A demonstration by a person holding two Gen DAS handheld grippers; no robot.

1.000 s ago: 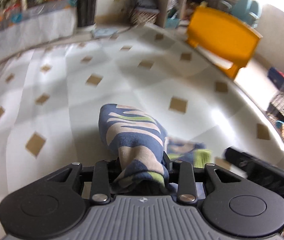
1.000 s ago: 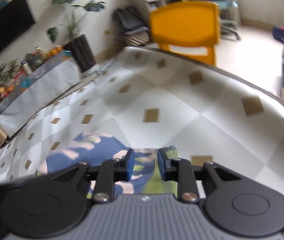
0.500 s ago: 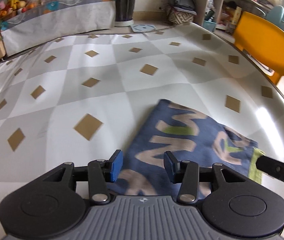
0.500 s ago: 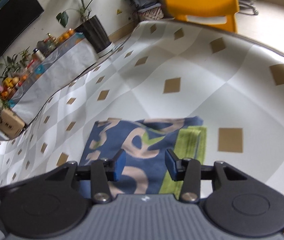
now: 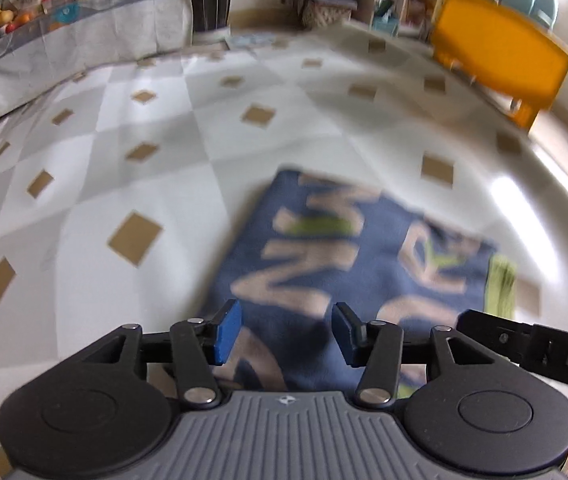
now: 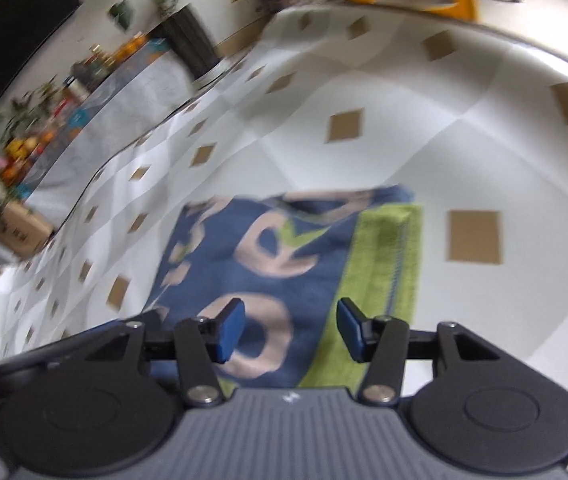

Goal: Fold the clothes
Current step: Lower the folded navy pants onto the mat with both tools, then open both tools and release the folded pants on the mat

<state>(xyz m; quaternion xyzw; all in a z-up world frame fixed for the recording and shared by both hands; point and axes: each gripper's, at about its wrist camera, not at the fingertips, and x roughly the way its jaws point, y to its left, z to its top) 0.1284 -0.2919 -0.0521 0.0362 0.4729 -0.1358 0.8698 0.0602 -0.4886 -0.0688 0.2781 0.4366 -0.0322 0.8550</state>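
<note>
While the folded cloth (image 5: 348,256) lies flat, a yellow chair (image 5: 500,56) stands beyond

— Anything readable on the blue cloth (image 6: 268,264)?
— Large beige letters, blurred; an "R" and an "O" in the right wrist view, no whole word.
— Elsewhere?
— The black bar (image 5: 544,354) at the right of the left wrist view bears "DAS", cut off.

a bright, cluttered room

white cloth with tan diamonds (image 5: 164,128) spreads wide. orange chair (image 5: 500,52) at two o'clock, covered bench with fruit (image 5: 80,36) at ten, dark planter (image 5: 208,0) at twelve, black screen (image 6: 16,28) on the wall.
</note>
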